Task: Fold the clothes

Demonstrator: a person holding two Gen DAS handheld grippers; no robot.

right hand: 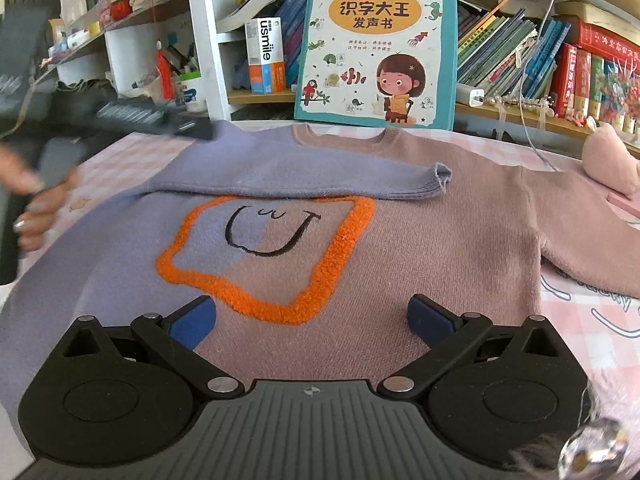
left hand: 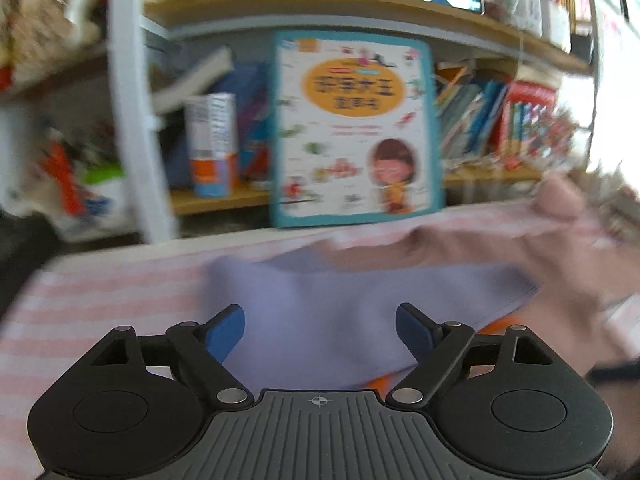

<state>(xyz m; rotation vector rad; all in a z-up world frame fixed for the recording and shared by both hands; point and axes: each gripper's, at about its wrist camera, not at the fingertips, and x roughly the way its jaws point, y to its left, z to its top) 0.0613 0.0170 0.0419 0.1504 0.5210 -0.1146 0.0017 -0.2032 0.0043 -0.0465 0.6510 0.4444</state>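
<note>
Your sweater point(right hand: 360, 248) lies flat, front up, on the pink checked cloth point(right hand: 580, 308), neck toward the shelf, its body half lilac and half dusty pink with an orange fuzzy frame point(right hand: 340, 248) around a stitched smile. The lilac sleeve point(right hand: 320, 184) is folded across the chest, its cuff lying near the middle just above the frame; the pink sleeve point(right hand: 580, 240) is spread out to the side. Your right gripper point(right hand: 312, 316) hangs over the hem end of the sweater with its jaws wide apart and nothing between them, the blue pads clear of the knit. Your left gripper point(left hand: 320, 332) is over the lilac part, jaws spread wide too and empty; that view is blurred, so you cannot tell whether the tips touch the fabric. From the right wrist you see the left gripper as a dark smear by the lilac shoulder, with your hand point(right hand: 36, 208) around its grip. A picture book point(right hand: 380, 44) stands against the shelf just behind the neck.
</note>
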